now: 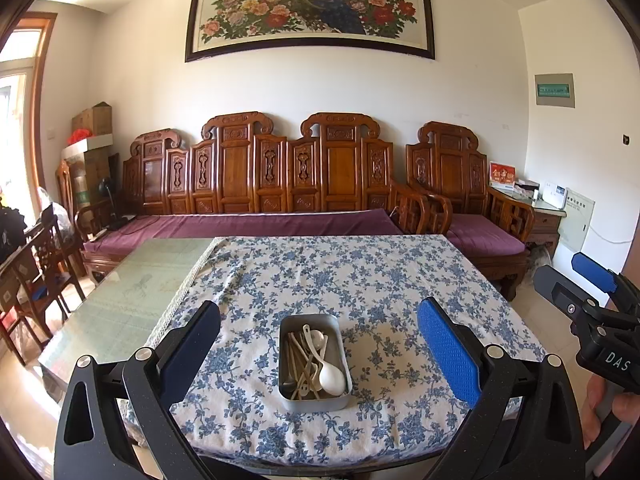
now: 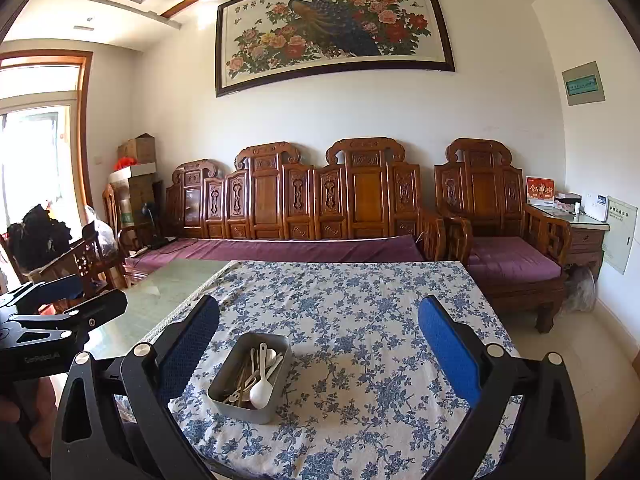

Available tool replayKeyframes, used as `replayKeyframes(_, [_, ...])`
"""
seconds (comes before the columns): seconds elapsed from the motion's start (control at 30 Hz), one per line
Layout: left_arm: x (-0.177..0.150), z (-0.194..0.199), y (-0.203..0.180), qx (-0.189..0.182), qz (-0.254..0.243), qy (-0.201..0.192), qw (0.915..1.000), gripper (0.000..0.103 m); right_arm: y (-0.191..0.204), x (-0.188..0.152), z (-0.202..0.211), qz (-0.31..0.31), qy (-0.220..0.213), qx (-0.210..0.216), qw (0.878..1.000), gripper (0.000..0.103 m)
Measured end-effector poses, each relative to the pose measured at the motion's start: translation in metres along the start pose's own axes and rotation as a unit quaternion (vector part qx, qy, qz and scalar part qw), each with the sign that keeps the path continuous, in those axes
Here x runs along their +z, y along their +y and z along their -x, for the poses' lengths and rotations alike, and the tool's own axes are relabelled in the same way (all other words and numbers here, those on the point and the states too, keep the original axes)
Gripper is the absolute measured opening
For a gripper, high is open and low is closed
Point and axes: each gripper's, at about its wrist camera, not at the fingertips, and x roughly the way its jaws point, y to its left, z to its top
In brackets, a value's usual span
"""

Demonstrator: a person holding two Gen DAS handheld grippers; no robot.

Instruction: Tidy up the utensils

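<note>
A grey metal tin (image 1: 315, 364) sits on the blue floral tablecloth (image 1: 360, 280), near the table's front edge. In the left wrist view it lies dead centre between the fingers, toward 6 o'clock of the frame; in the right wrist view it sits at about 7 o'clock, nearer the left finger. Inside it lies a loose heap of utensils: a white soup spoon (image 1: 332, 378) with its bowl toward the near end, a second white spoon (image 1: 316, 336) behind it, and a bundle of pale chopsticks (image 1: 298, 364) crossing under them.

The left gripper (image 1: 318, 354) hangs above the tin with its jaws spread wide and nothing between them. The right gripper (image 2: 318, 354) is likewise spread wide and empty, hovering to the right of the tin.

The spoons look like ceramic or hard plastic: light, stiff, glossy, so likely slippery, and possibly brittle if dropped. The handle neck, just behind the bowl, seems the best place to pinch. The chopsticks appear thin and light and would roll; gripping across the middle of one should keep it balanced. The tin itself probably slides easily on the cloth, so it may need steadying at its rim.
</note>
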Motion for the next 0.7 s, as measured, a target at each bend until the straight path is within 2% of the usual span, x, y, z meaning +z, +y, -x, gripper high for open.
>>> replayKeyframes(0.7, [-0.0026,-0.0012,-0.0023,0.001,-0.002,-0.003,1.0000,0.095,0.0030,-0.0006,0.0005,0.000,0.000,0.001,1.000,0.100])
